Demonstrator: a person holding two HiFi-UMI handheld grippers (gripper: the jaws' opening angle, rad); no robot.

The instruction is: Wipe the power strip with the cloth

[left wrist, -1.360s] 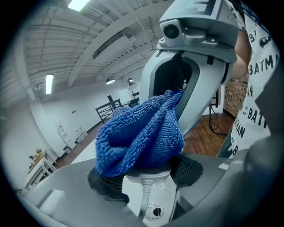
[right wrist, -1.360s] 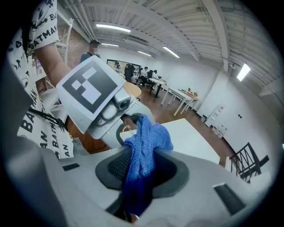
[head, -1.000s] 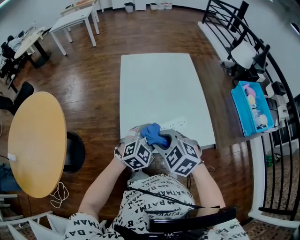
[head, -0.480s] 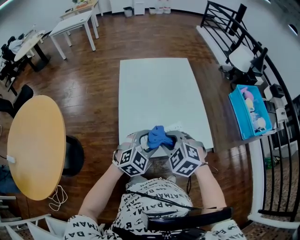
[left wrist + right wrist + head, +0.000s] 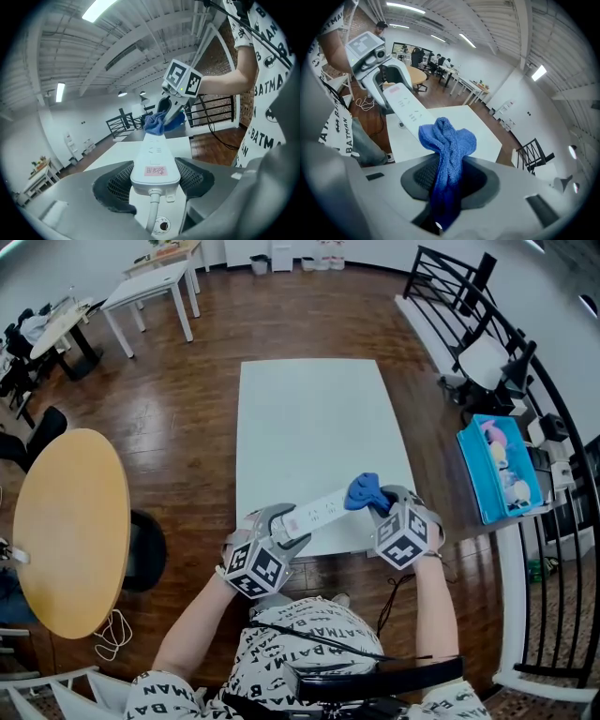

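My left gripper [image 5: 281,524] is shut on the cord end of a long white power strip [image 5: 319,511], held lifted over the white table's [image 5: 309,418] near edge. In the left gripper view the strip [image 5: 155,161] lies clamped between both dark pads and runs away from me. My right gripper [image 5: 384,503] is shut on a bunched blue cloth [image 5: 364,491]. The cloth [image 5: 161,122] rests against the strip's far end. In the right gripper view the cloth [image 5: 446,150] bulges out of the jaws, with the strip [image 5: 405,108] just beyond it.
A round wooden table [image 5: 70,521] stands at the left beside a black chair [image 5: 148,545]. A blue bin [image 5: 499,470] and a black railing [image 5: 506,343] are on the right. White desks [image 5: 150,287] stand at the back left.
My two grippers have drawn apart. The right one has slid the cloth rightward along the strip to its far end, uncovering the strip's length. The left one has moved slightly left.
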